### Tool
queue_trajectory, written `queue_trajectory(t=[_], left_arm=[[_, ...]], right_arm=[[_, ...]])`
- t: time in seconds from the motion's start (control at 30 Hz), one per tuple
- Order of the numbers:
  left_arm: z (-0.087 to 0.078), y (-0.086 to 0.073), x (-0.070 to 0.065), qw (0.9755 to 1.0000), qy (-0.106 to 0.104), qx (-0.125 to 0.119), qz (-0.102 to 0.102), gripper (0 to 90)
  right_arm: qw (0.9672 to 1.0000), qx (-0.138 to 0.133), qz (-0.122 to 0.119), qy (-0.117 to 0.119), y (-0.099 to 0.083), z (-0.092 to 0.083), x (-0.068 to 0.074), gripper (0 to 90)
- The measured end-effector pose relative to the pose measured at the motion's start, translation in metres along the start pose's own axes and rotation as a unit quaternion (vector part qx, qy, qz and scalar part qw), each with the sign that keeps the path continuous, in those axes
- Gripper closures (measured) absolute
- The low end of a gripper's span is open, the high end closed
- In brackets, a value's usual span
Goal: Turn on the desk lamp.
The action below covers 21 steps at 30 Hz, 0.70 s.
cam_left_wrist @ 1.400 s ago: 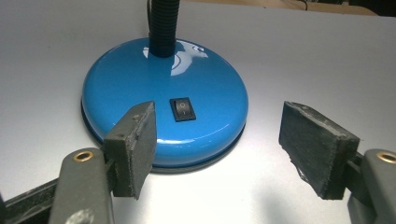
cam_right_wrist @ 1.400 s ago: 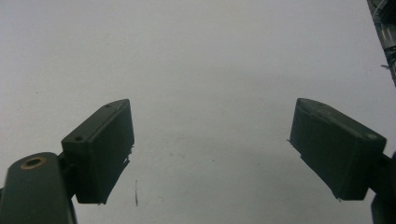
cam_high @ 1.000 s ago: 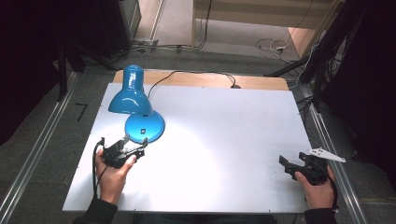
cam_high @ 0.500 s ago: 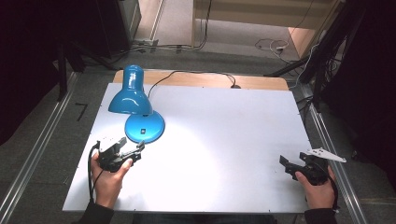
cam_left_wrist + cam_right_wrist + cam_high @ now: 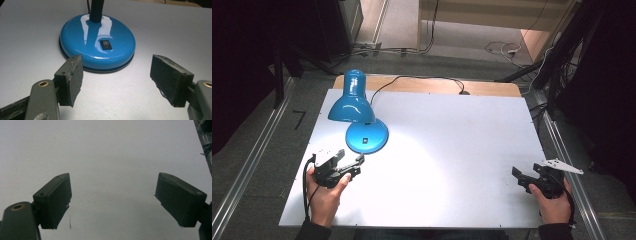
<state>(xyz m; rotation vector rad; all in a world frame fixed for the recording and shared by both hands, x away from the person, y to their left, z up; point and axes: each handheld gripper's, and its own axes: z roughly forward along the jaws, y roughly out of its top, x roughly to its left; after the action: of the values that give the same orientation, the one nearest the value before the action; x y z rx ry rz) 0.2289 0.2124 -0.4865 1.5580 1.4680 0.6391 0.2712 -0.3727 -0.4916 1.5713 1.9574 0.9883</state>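
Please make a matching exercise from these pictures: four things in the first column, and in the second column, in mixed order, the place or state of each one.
Things:
1. lamp base
2. rocker switch
3. left gripper
4. right gripper

Places or states:
A. black, set into the top of the blue base
B. open, over bare white table near its right edge
C. round, glossy blue, standing on the table
D. open, pointing at the lamp, not touching it

Pairs: 1-C, 2-A, 3-D, 4-B
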Motion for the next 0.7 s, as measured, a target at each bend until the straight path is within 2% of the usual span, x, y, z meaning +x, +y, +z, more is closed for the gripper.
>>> queue_trajectory(t=[0.3,0.7], left_arm=[[-0.004,-0.002,0.002,0.9999,0.012,0.007,0.002,27.7],[-0.011,-0.007,0.004,0.9998,0.013,0.015,-0.001,27.7]], right_arm=[[1.0000,-0.003,0.005,-0.004,-0.001,-0.003,-0.004,12.2],[0.9999,-0.003,0.012,-0.007,-0.002,-0.005,-0.007,12.2]])
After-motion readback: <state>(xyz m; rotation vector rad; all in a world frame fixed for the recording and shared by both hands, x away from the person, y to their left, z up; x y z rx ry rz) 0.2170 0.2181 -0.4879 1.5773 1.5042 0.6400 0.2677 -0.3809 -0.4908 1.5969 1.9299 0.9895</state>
